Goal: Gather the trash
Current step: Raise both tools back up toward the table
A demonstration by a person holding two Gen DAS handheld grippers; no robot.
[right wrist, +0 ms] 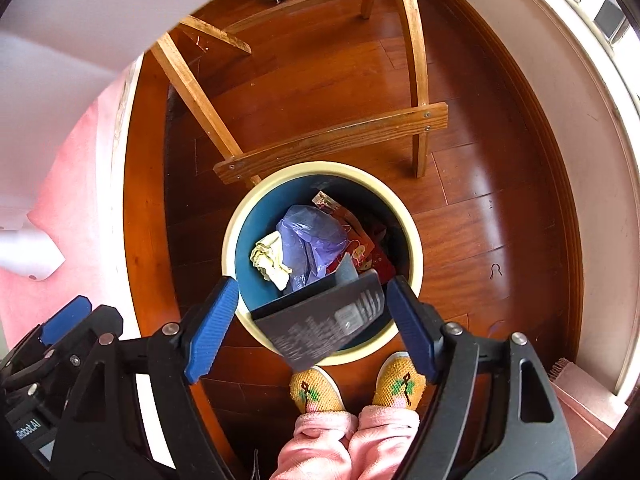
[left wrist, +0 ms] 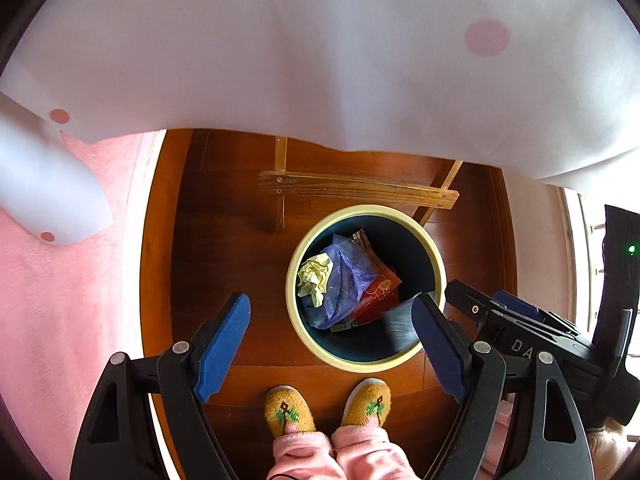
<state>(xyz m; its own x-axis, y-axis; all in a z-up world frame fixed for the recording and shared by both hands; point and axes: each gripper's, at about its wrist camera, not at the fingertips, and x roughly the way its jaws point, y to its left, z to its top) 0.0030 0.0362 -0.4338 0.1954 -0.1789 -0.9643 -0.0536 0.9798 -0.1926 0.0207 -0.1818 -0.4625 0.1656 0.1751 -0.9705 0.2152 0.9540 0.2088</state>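
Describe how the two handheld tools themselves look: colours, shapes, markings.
Both match: the left tool and right tool each have two blue ribbed fingers bolted with silver screws to black angular plastic arms with triangular cut-outs. In the left wrist view the right tool's black body shows white letters "DA" and a green light. No sleeves or cables show.

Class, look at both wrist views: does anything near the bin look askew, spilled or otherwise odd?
One thing: a dark flat card hangs tilted and motion-blurred above the bin's near rim, between the open fingers of the right hand-held gripper, apparently touching neither. The wooden floor shows no spilled trash.
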